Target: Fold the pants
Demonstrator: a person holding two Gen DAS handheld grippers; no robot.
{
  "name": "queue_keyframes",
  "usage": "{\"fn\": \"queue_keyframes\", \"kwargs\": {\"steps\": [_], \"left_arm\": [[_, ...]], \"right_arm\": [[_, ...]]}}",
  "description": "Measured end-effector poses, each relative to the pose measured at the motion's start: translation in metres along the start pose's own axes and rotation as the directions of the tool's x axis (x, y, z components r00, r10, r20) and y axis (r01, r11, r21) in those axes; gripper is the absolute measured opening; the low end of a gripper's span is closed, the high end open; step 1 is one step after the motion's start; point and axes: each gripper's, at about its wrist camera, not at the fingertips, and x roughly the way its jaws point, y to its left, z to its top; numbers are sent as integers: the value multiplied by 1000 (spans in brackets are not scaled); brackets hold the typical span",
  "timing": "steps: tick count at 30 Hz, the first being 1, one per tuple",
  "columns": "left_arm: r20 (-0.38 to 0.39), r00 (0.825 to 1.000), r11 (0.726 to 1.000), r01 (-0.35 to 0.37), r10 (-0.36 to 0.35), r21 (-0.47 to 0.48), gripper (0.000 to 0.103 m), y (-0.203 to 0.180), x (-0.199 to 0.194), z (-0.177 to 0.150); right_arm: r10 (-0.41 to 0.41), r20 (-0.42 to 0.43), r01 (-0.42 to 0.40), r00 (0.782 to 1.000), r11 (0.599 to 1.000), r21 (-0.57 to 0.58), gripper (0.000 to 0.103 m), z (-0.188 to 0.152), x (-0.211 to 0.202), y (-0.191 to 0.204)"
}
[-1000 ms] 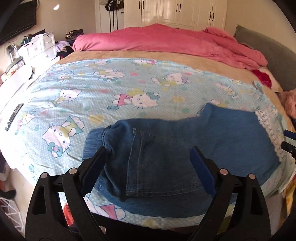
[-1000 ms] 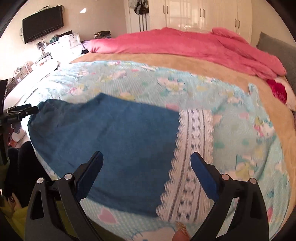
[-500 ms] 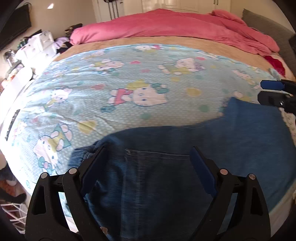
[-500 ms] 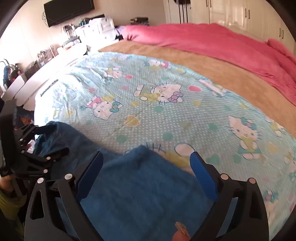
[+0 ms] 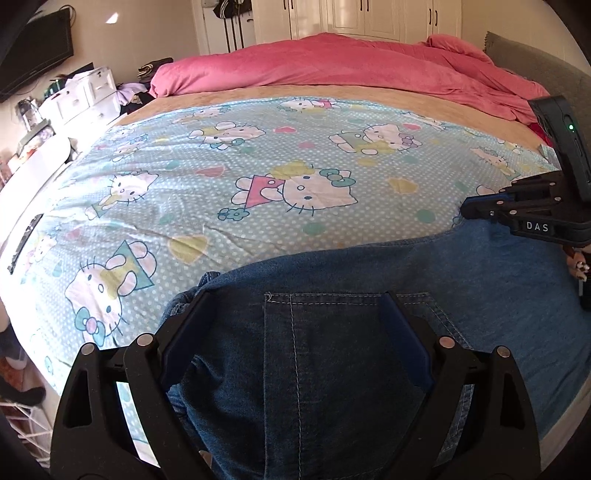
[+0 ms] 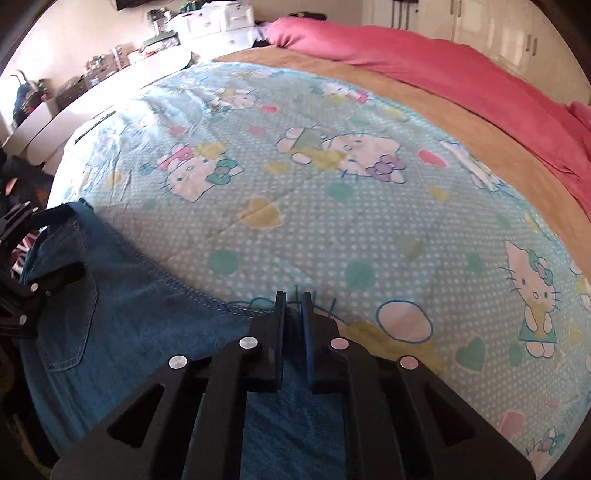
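- Jaws of right gripper [image 6: 293, 301] pressed together, just closed, pinching the far edge of the jeans [image 6: 122, 325]; spread wide a second ago.
- Jaws of left gripper [image 5: 295, 302] spread over the back pocket [image 5: 332, 354], pads clear of denim.
- Jeans flat along the near edge of the bed [image 5: 258, 155]; near portion cut off by both frames, hidden behind gripper bodies.
- Left view alone: right gripper's side, at the jeans' far right corner.
- Right view alone: denim between the pads.
- White lace trim seen earlier now out of view.

Sunlit bedroom [image 5: 155, 48], white wardrobes [image 5: 362, 16]
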Motion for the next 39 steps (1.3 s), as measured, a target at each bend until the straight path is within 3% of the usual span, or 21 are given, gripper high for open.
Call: {"fn": "queue_keyframes", "kwargs": {"steps": [1, 3, 4, 7, 9, 15, 21, 25, 33, 39], "left_arm": [[3, 1000, 1000, -1, 1, 3, 84, -1, 0, 0], [7, 1000, 1000, -3, 3, 9, 84, -1, -1, -1], [9, 1000, 1000, 0, 0, 7, 84, 0, -1, -2], [40, 999, 999, 24, -23, -26, 84, 3, -10, -1], [70, 997, 998, 38, -35, -49, 84, 5, -22, 0], [124, 989, 993, 89, -80, -73, 90, 4, -55, 7], [140, 986, 993, 101, -93, -54, 93, -8, -71, 10], [141, 985, 993, 110, -103, -45, 93, -17, -78, 8], [150, 985, 996, 89, -87, -12, 93, -33, -92, 5], [166, 980, 994, 112, -113, 17, 93, -45, -108, 8]], "right_arm": [[-35, 7, 35, 999, 999, -7, 8, -1, 1, 1], [-104, 28, 104, 994, 995, -12, 29, -1, -1, 3], [-139, 40, 138, 990, 990, 11, 35, -1, -7, -1], [-113, 104, 100, 988, 988, 119, 47, -3, -37, -22], [-85, 141, 65, 986, 987, 145, 72, -11, -59, -23], [-159, 167, 131, 973, 978, 163, 88, -71, -119, -14], [-247, 157, 193, 956, 935, 296, 93, -128, -156, -28], [-295, 149, 233, 944, 914, 331, 94, -148, -173, -30], [-320, 175, 251, 931, 911, 328, 95, -159, -193, -18], [-327, 229, 245, 917, 914, 323, 95, -159, -211, -7]]}}
